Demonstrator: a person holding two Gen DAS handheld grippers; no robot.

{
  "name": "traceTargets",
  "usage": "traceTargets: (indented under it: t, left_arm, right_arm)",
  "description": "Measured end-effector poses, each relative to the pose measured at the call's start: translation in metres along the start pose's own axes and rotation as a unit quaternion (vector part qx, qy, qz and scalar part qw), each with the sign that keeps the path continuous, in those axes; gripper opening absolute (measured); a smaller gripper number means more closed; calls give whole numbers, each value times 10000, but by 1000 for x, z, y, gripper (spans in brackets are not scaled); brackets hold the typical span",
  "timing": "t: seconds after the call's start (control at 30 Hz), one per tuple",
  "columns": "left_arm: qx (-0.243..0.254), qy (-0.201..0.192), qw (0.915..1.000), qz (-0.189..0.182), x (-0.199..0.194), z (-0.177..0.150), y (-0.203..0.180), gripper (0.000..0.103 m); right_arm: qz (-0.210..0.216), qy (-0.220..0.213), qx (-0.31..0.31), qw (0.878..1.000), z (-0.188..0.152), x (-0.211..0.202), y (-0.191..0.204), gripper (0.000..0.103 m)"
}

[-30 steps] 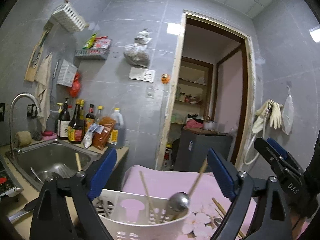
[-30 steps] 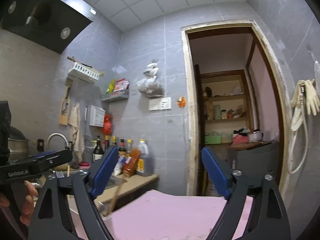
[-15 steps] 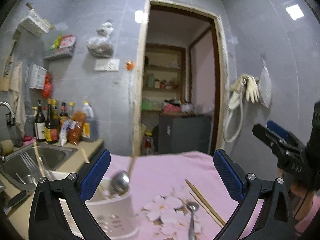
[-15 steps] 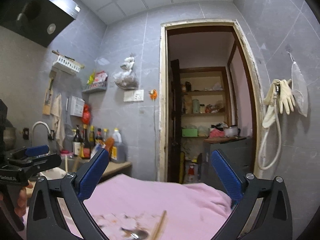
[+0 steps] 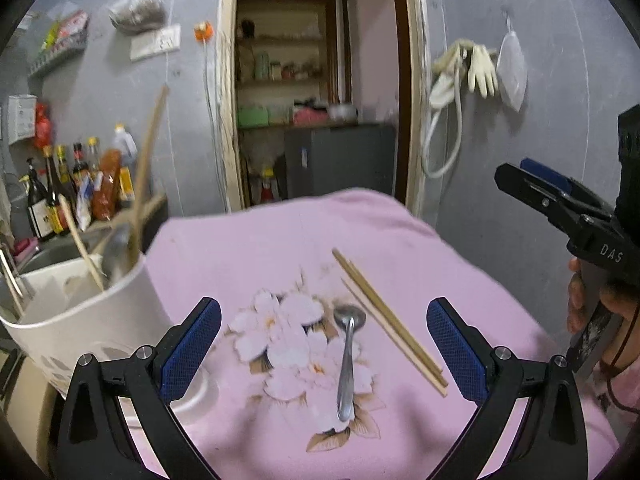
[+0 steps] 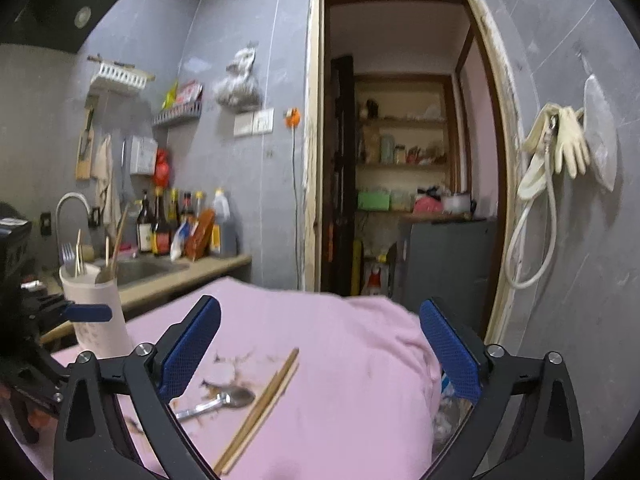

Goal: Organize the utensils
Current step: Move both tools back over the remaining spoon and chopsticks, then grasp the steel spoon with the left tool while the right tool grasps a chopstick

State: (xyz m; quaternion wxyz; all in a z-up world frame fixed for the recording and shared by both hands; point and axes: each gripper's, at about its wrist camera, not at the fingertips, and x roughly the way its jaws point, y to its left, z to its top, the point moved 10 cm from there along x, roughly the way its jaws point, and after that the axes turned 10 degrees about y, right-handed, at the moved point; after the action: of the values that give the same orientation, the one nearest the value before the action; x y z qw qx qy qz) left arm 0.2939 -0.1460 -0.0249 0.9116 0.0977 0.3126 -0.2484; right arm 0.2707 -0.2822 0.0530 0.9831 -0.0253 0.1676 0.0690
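Left wrist view shows the pink flower-printed cloth (image 5: 280,240) over the counter, the white perforated plastic utensil holder (image 5: 92,312) at its left edge, then the pair of wooden chopsticks (image 5: 388,320) and the small steel spoon (image 5: 348,352) lying loose just beside each other. The thin, flat spoon could slip from a pinch, and soft cloth may bunch into the jaws. The left gripper (image 5: 324,352) hovers above the spoon, jaws wide apart and empty; the right gripper (image 6: 320,356) hangs over the chopsticks, likewise spread.

Home kitchen: sink w/ tap (image 6: 71,208), range hood (image 6: 60,4), sauce bottles (image 6: 160,224) on worktop (image 6: 188,276), tiled walls, pantry shelves (image 6: 400,160) thru doorway.
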Motion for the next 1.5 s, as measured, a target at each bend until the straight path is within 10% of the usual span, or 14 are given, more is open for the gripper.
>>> traceTargets:
  t: [0.17,0.37,1.0,1.5]
  left_arm:
    - [90,509,9986,-49,24,-13,-4,99]
    - [206,1138,9929,-262,51,-22,-7,71]
    - [126,2200,9737,-577,121,-22,-2,10]
    - [-483,2052,9752,-683,103,-24,18,2]
  right_arm:
    - [124,557,-14,9984,-21,21,-1,68]
    - [349,1202,239,9918,-43,45,-7,42]
    - [1062,3021,467,9462,-90,110,8,20]
    - [1048,3626,319,9255,-102,145,29,17]
